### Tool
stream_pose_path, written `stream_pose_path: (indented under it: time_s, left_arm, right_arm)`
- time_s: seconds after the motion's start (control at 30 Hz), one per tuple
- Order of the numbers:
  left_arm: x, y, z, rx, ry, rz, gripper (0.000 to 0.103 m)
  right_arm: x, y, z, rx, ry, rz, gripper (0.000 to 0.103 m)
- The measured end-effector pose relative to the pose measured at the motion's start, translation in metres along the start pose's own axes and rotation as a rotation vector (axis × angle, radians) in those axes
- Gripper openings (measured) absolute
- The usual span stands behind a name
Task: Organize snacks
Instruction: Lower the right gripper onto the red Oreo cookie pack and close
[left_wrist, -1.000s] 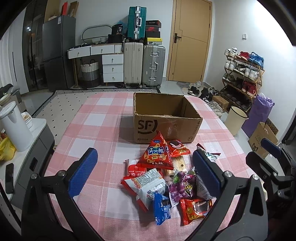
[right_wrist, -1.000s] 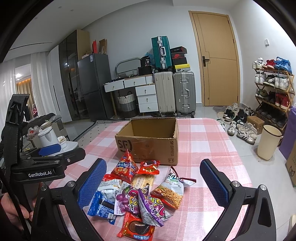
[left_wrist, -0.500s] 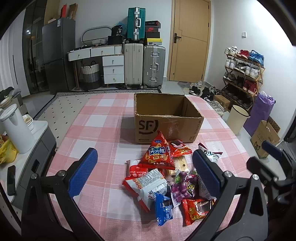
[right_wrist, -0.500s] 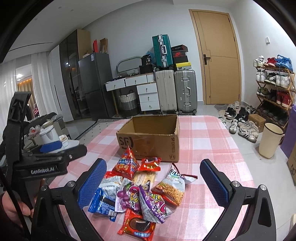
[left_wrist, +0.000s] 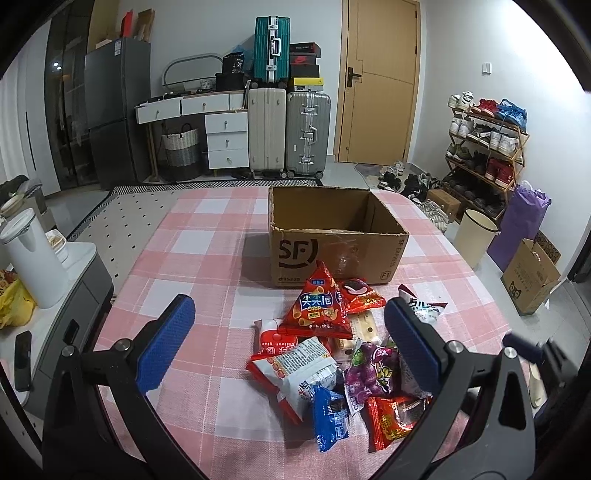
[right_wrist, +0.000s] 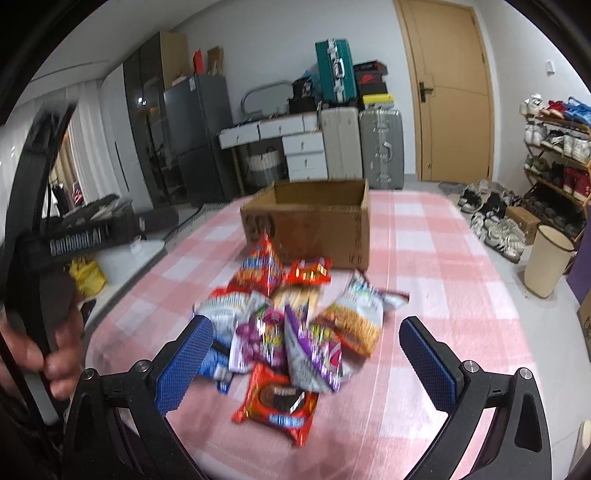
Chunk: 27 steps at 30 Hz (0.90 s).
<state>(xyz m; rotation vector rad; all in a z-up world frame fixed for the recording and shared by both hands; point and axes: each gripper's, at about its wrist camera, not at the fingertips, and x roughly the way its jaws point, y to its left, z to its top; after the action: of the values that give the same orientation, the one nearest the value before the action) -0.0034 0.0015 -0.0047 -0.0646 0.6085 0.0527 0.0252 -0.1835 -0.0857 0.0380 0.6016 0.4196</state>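
An open cardboard box (left_wrist: 336, 236) (right_wrist: 314, 229) stands mid-table on the pink checked cloth (left_wrist: 192, 258). In front of it lies a heap of snack packets: a red triangular chip bag (left_wrist: 317, 310) (right_wrist: 258, 269), a white-and-red bag (left_wrist: 299, 369), a purple candy bag (left_wrist: 369, 369) (right_wrist: 314, 350), a blue packet (left_wrist: 330, 417) and a red cookie pack (right_wrist: 277, 402). My left gripper (left_wrist: 288, 343) hovers open over the heap's near side, holding nothing. My right gripper (right_wrist: 306, 362) is open too, straddling the near packets from above. The right wrist view is motion-blurred.
A white kettle (left_wrist: 29, 258) sits on a low cabinet left of the table. Suitcases (left_wrist: 288, 129), drawers and a fridge line the back wall. A shoe rack (left_wrist: 484, 147), a cream bin (left_wrist: 476, 236) and a floor box (left_wrist: 532, 273) stand right. A hand (right_wrist: 51, 350) holds the left gripper.
My right gripper has dropped and tilted toward the snack heap, which now looms larger between its fingers. The left gripper has barely shifted. Both stay open.
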Motion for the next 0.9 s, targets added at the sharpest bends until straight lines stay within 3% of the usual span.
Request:
stream_pose_path:
  time_s: [0.43, 0.73, 0.9]
  left_arm:
    - [0.002, 0.004, -0.002, -0.005, 0.001, -0.001, 0.102]
    - [0.008, 0.009, -0.006, -0.015, 0.009, 0.0, 0.102]
    - [0.013, 0.012, -0.008, -0.021, 0.023, -0.001, 0.102]
  right_arm:
    - [0.045, -0.002, -0.054, 0.034, 0.194, 0.1, 0.103]
    - [0.064, 0.001, -0.057, 0.041, 0.228, 0.148, 0.102]
    - [0.073, 0.01, -0.055, 0.021, 0.242, 0.163, 0.093]
